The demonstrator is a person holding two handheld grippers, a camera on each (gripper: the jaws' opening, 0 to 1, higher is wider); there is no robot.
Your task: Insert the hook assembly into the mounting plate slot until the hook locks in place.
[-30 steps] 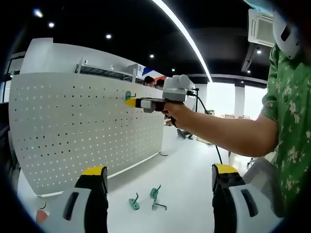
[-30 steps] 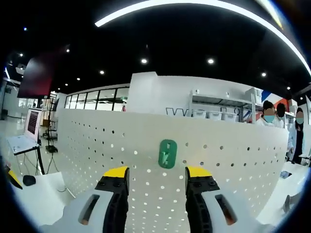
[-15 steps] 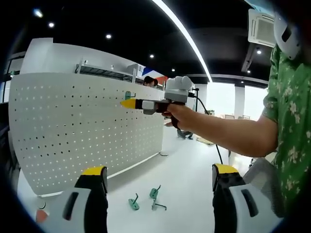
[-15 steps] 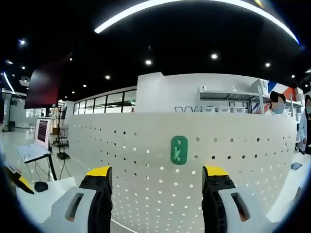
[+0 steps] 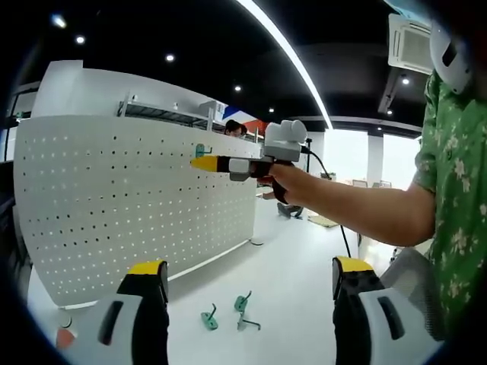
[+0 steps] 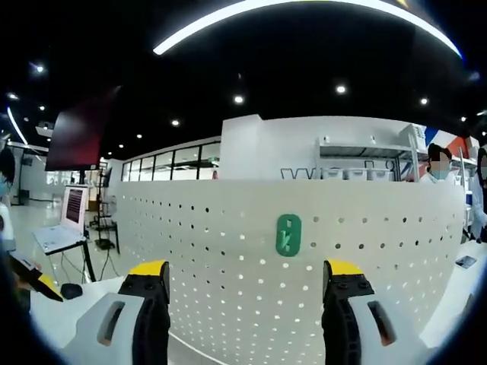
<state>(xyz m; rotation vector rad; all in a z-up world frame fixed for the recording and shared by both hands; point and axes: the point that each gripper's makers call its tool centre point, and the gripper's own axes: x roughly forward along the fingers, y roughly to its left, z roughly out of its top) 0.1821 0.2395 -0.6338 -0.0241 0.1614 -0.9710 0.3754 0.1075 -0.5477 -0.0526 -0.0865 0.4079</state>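
Observation:
A white perforated mounting plate stands upright on a white table. A green hook sits in its holes near the top edge. In the left gripper view my right gripper is held near the plate just below that hook. In its own view my right gripper is open with nothing between its fingers and stands back from the hook. My left gripper is open and empty, low above the table. Three loose green hooks lie on the table by the plate's foot.
A person's arm in a green flowered sleeve reaches across the left gripper view. The white table runs along the plate's front. A laptop stands at the far left. People stand behind the plate.
The right gripper opened wider and drew back from the mounted green hook, which now looks smaller and sits further right. The left gripper stayed still.

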